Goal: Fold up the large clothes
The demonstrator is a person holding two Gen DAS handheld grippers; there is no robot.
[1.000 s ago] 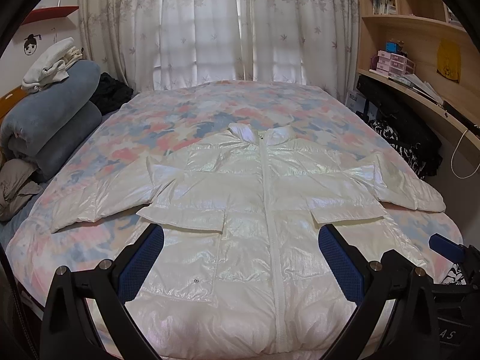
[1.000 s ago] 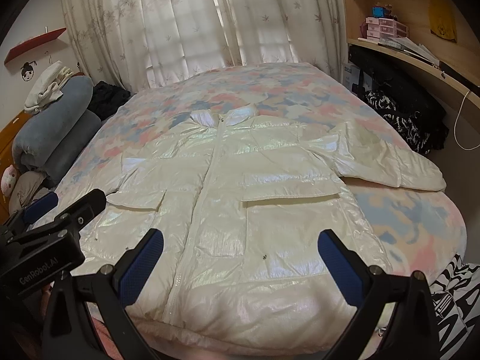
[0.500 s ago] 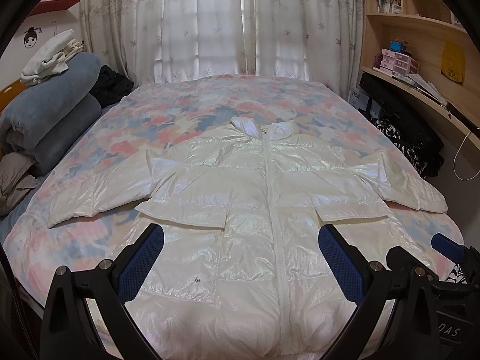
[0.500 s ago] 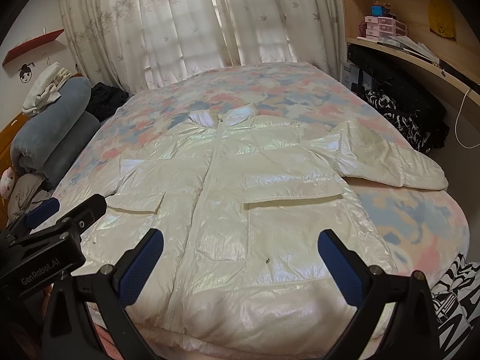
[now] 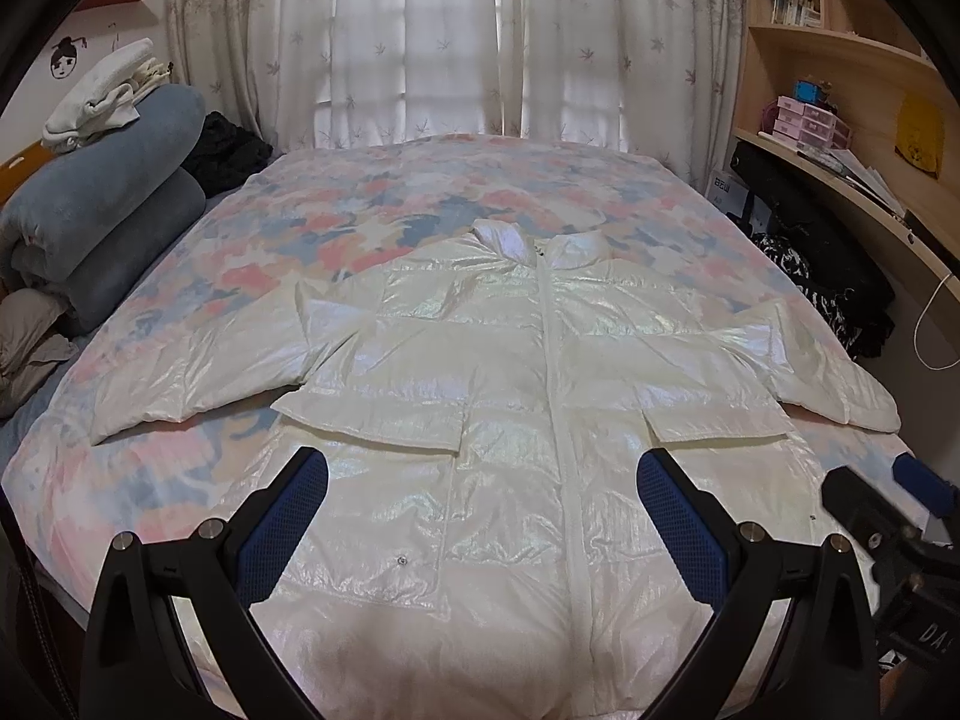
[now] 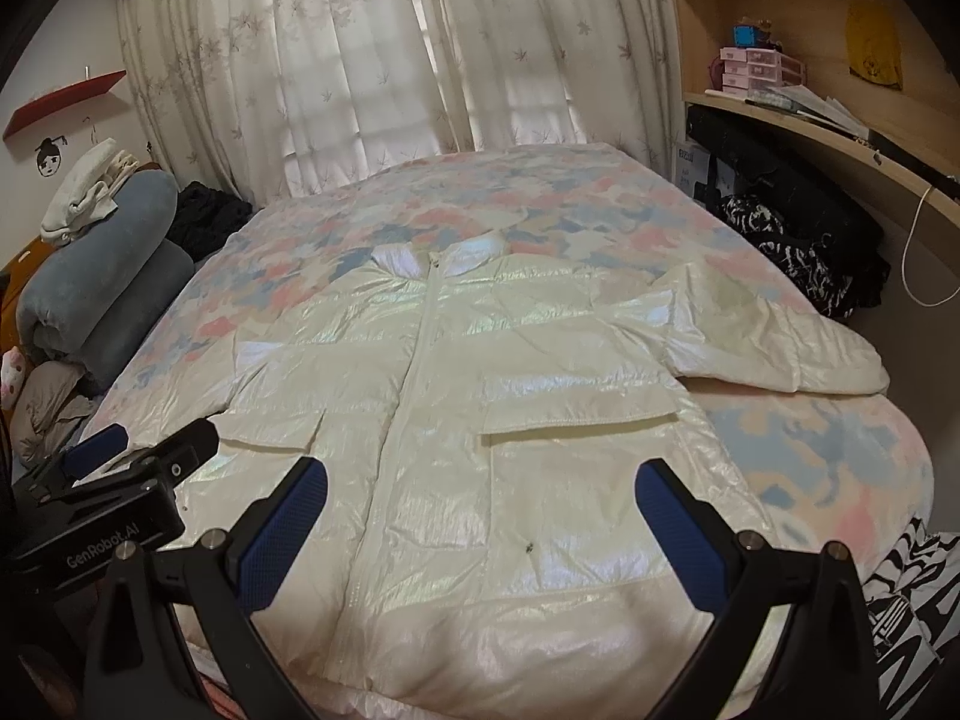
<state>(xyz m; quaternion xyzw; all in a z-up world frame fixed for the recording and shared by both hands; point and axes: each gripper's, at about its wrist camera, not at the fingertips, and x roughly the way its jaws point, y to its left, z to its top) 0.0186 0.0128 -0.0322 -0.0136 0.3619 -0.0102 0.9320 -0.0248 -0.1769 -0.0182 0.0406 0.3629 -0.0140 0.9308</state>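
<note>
Left gripper (image 5: 480, 516), blue-padded jaws spread wide and holding nothing, hovers above the lower front of a shiny white puffer jacket (image 5: 510, 396). Right gripper (image 6: 480, 516), likewise spread and holding nothing, hovers over the same hem area, just beside the left one (each tool shows at the edge of the other's view). The jacket lies face up, zipped, sleeves out to both sides, collar toward the curtains (image 5: 456, 42), on a bed (image 5: 420, 192) with a pink-and-blue patterned cover. Rolled grey blankets (image 5: 102, 204) sit at the left; wooden shelves (image 6: 798, 114) stand at the right.
</note>
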